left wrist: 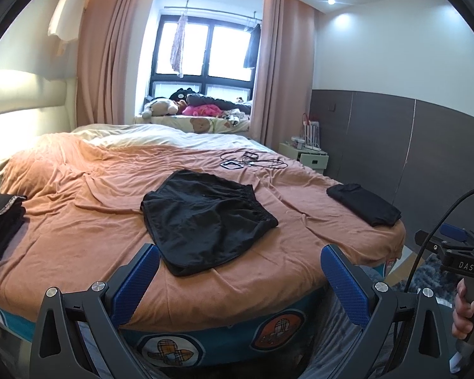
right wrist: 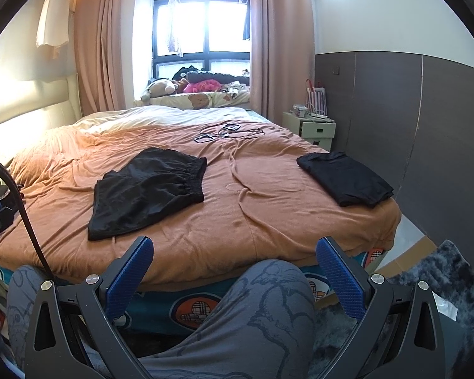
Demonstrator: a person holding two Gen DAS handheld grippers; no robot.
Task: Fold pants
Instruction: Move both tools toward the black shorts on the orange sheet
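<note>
Black shorts (left wrist: 202,218) lie spread flat on the orange bedspread (left wrist: 94,221), elastic waistband to the right, hems toward the near left; in the right wrist view the same shorts (right wrist: 148,189) sit left of centre. My left gripper (left wrist: 240,268) is open just short of the shorts' near edge, holding nothing. My right gripper (right wrist: 235,259) is also open and empty, held back over the foot of the bed, above a person's grey patterned trouser leg (right wrist: 252,309). The right gripper's body (left wrist: 458,252) and the hand on it show at the left wrist view's right edge.
A folded black garment (left wrist: 363,203) rests near the bed's right edge, and a dark folded stack (left wrist: 0,221) at the left edge. Cables and small devices (left wrist: 249,161) lie further back. A nightstand (right wrist: 312,126) stands right of the bed; a grey rug (right wrist: 426,271) covers the floor.
</note>
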